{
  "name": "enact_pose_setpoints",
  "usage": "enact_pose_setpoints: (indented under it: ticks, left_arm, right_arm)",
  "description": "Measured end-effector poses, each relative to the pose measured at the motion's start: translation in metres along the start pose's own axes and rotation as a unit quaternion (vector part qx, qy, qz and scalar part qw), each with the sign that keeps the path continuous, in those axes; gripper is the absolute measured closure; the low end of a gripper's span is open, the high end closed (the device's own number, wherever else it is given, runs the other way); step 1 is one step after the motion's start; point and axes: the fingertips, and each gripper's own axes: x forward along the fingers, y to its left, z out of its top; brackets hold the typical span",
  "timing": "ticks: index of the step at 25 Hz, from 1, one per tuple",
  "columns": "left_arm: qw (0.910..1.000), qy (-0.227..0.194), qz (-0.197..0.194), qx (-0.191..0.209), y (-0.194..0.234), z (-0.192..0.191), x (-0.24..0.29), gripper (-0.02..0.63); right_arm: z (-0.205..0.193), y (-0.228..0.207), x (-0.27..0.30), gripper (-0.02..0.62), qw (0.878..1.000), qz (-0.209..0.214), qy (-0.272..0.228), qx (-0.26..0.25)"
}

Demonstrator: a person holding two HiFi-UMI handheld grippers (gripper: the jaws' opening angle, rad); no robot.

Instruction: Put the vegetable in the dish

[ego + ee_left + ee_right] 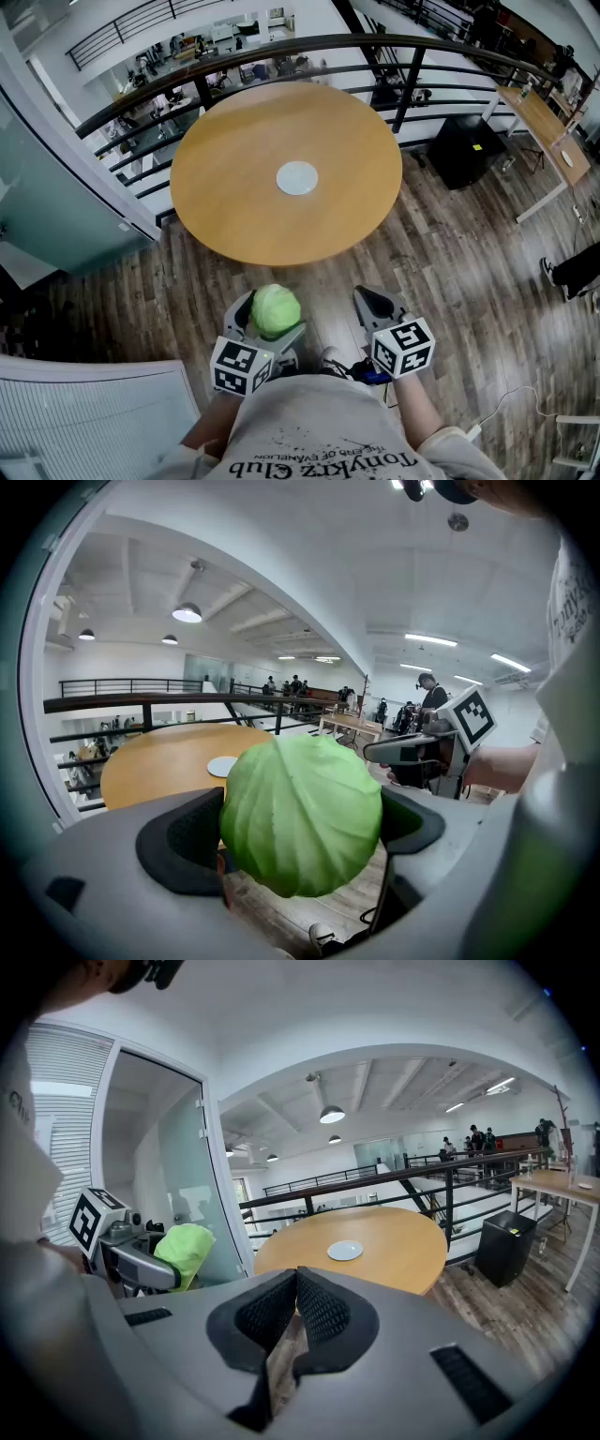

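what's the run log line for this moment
left gripper: holds cabbage | right gripper: shut, empty | dish: on table, empty

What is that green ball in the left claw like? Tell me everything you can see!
It is a round, pale green cabbage with leafy veins running over its smooth skin, looking whole. The left claw holds it, its two dark pads pressing on either side. It hangs in the air above the wooden floor, not yet over the round table where the white dish waits.

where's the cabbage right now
The cabbage is clamped in the left gripper, low in the head view, short of the round table.
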Motion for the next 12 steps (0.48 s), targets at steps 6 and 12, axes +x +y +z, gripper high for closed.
enact_pose_setpoints:
  ticks: [6,12]
  left_arm:
    - [1.0,0.0,-0.001,0.0,0.006,0.001,-0.003,0.12]
    - [1.0,-0.003,0.001,-0.005,0.016,0.003,-0.007,0.12]
  right_arm:
    - [0.0,0.004,0.005,0.571,1.0,-0.001,0.002,0.0]
    - [0.001,0.012,0.009,0.571,1.0,0.006,0.004,-0.001]
